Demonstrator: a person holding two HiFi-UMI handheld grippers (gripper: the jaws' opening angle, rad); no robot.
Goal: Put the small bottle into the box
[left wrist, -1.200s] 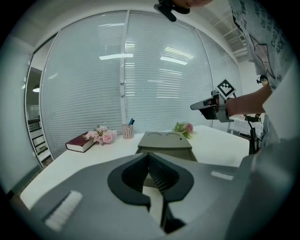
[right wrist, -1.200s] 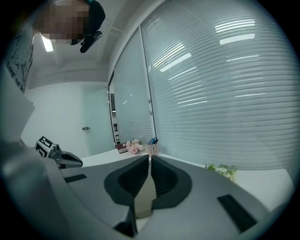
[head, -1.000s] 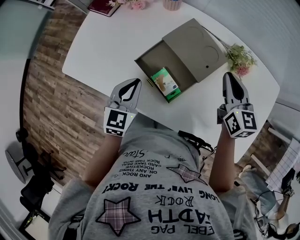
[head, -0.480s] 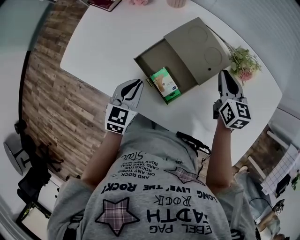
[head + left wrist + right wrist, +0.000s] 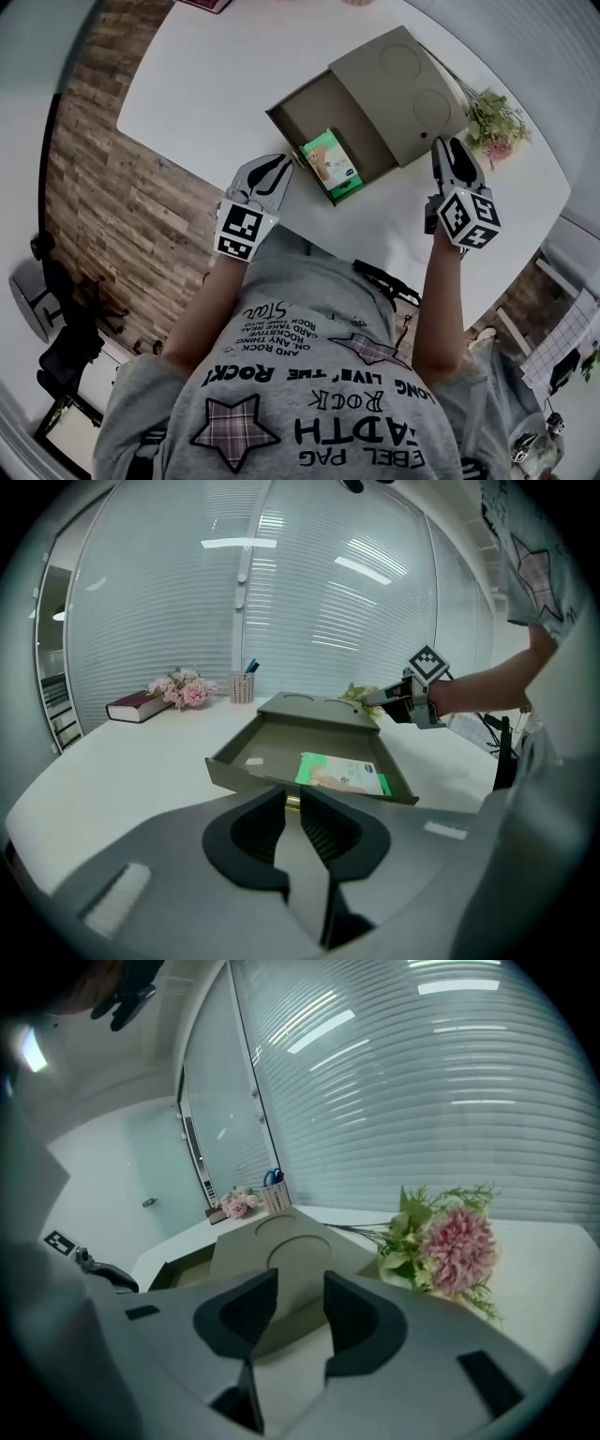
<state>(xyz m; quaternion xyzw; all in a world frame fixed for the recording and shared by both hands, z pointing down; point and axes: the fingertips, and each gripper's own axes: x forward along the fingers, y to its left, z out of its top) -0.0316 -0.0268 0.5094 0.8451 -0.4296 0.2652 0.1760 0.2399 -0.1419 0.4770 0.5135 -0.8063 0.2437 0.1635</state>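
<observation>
On our left gripper [image 5: 292,801] the jaws have just parted narrowly, on our right gripper [image 5: 300,1288] widely; both are empty. The flat green-white pack [image 5: 330,165], its blue logo unreadable, lies in the open khaki cardboard box [image 5: 298,105] at frame centre. Our grey star-print shirt [image 5: 309,394] reads "ROCK".

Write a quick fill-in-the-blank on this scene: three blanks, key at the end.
1. Inside the open box lies a ___ packet.
2. The lid bears ___ circular outlines.
3. The flowers on the table beside the lid are ___ with green leaves.
Missing words: green; two; pink.
</observation>
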